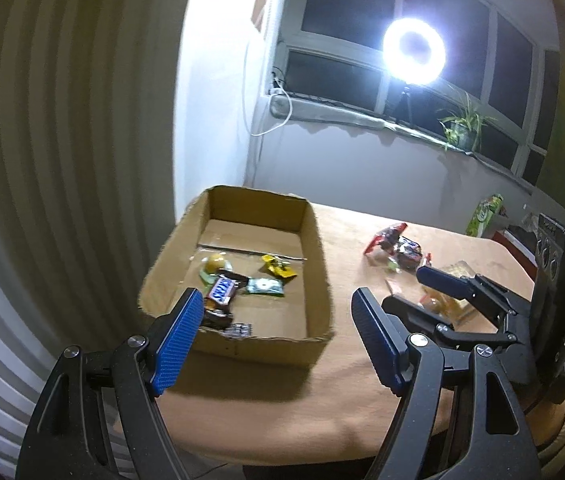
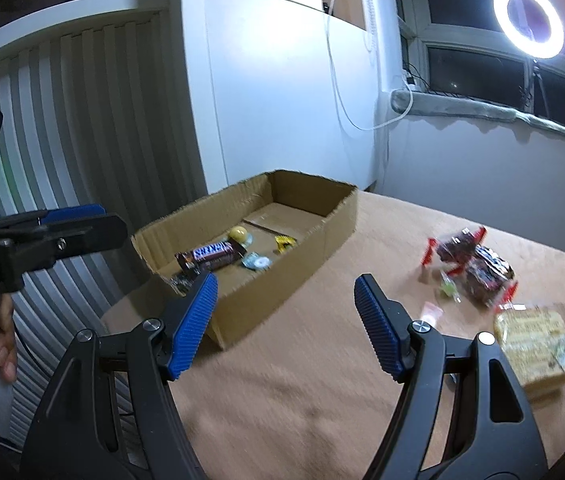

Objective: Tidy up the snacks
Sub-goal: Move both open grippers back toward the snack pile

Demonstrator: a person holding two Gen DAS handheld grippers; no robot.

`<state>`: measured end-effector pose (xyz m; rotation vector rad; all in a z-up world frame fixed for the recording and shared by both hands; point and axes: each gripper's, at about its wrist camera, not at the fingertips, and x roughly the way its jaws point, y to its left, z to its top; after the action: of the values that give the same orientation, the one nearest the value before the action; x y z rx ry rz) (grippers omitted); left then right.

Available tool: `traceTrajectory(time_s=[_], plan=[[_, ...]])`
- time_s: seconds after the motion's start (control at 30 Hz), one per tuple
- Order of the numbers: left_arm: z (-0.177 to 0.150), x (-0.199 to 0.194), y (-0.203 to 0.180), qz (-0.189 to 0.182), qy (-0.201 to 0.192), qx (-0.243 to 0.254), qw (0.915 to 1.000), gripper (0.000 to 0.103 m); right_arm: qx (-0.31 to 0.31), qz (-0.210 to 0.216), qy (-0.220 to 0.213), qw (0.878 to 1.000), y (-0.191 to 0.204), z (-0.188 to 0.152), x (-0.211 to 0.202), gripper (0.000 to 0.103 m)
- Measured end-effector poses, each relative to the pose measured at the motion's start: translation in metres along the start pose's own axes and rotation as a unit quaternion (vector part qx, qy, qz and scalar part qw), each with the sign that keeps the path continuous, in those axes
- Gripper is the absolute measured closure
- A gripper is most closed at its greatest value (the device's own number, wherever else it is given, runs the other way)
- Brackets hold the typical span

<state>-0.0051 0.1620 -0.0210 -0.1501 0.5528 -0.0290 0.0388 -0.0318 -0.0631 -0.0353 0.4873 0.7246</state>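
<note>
Both tongs hang over the tan table [image 2: 282, 400] with nothing between their blue pads. The left gripper [image 1: 278, 340] stands wide apart, its left finger overlapping the near wall of the cardboard box [image 1: 314, 248], which sits just ahead and slightly left of it. Inside that box, right beyond the left pad, lies a Snickers bar [image 1: 223, 290], with a yellow ball-shaped sweet [image 1: 215, 263] just behind it, a pale green round candy packet [image 1: 265, 287] to its right, a yellow wrapper [image 1: 278, 267] farther back, and a dark packet [image 1: 238, 330] tucked against the near wall. The right gripper [image 2: 286, 320] is spread open too, empty, and from its own camera the box sits ahead and to the left. Ahead and to the right of the right tongs, still out on the table, sits a cluster of red-edged clear packets holding dark brown cakes [image 2: 470, 264], a small green candy [image 2: 448, 287] beside them, a small pink wrapper [image 2: 431, 312] nearer the right finger, and a clear pack of pale biscuits [image 2: 534, 340] closest on the far right. In the left wrist view the right tongs appear off to the right, reaching over that loose pile. A ring light [image 2: 528, 20] glares from the windowsill beyond, with a potted plant [image 1: 462, 124] alongside.
</note>
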Motion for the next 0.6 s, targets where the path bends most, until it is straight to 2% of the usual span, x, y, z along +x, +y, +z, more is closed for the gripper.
traceTrajectory(time_s=[0.47, 0.6], plan=[[-0.004, 0.019, -0.048, -0.029, 0.025, 0.037, 0.9986, 0.026, 0.04, -0.027, 0.029, 0.998, -0.044, -0.034, -0.007, 0.029], [-0.006, 0.025, -0.058, -0.039, 0.034, 0.041, 0.9978, 0.026, 0.05, -0.036, 0.05, 0.997, -0.053, -0.043, -0.002, 0.029]])
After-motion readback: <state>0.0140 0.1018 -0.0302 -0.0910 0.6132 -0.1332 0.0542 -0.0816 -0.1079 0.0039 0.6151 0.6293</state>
